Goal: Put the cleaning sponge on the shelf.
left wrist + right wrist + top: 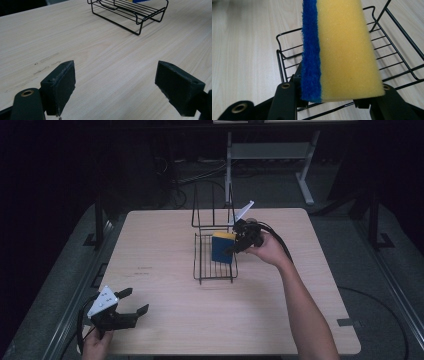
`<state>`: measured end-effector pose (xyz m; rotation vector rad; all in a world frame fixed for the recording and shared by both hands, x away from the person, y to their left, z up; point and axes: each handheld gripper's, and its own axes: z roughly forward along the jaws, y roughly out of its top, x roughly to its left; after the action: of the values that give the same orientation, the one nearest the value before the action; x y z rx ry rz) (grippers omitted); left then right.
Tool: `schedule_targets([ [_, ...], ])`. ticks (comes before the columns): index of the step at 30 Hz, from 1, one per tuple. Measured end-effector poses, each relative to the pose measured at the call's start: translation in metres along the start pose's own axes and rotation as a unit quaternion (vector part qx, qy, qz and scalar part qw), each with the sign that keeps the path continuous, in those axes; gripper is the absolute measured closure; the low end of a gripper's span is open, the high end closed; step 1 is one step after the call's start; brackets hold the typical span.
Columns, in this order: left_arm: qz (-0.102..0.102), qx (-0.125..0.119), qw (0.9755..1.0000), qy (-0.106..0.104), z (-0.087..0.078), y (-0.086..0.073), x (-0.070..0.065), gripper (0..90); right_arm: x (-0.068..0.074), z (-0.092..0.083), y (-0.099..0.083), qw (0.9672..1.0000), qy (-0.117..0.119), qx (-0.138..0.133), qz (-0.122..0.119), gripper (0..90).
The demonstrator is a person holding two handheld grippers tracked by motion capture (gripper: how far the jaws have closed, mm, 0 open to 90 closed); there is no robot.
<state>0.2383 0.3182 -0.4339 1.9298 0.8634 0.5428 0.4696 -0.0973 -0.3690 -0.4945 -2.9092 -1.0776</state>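
Observation:
A yellow sponge with a blue scouring face (222, 247) (339, 50) hangs over the black wire rack (215, 265) (397, 57) in the middle of the table. My right gripper (234, 248) (337, 100) is shut on the sponge, its jaws pressing the blue side and the yellow side. The sponge stands on edge above the rack's low tray. My left gripper (136, 302) (115, 85) rests near the table's front left corner, open, with bare wood between its pads (61, 85). The rack (130, 12) lies far ahead of it.
The rack has a tall wire back (212, 207) at its far end. The wooden table (165, 240) has faint pencil marks (145, 270) left of the rack. Table legs and cables stand on the dark floor beyond the far edge.

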Motion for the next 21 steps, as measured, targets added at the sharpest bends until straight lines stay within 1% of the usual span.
schedule_targets([
  [3,0.001,0.000,1.0000,0.000,0.000,0.000,0.000,16.2,-0.002,0.003,-0.002,1.0000,0.000,-0.004,0.008,55.4],
  [7,0.001,0.000,1.0000,0.000,0.000,0.000,0.000,16.2,-0.003,0.006,-0.003,0.9999,-0.001,0.001,0.015,55.4],
  [8,0.001,0.001,1.0000,0.000,0.000,0.000,0.000,16.1,-0.003,0.006,-0.003,0.9999,-0.006,0.003,0.013,55.4],
  [10,0.001,0.000,1.0000,0.000,0.000,0.000,0.000,16.2,-0.003,0.007,-0.003,0.9999,-0.005,0.004,0.014,55.3],
  [12,0.000,-0.001,1.0000,0.000,0.000,0.000,0.000,16.2,-0.004,0.008,-0.004,0.9999,-0.007,0.004,0.009,55.2],
  [16,0.002,-0.001,1.0000,0.001,-0.001,0.000,0.000,16.2,-0.006,0.011,-0.006,0.9998,-0.003,0.002,0.017,55.0],
  [21,0.001,-0.001,1.0000,0.001,-0.001,0.000,0.000,16.2,-0.008,0.014,-0.009,0.9998,0.000,0.009,0.018,55.1],
])
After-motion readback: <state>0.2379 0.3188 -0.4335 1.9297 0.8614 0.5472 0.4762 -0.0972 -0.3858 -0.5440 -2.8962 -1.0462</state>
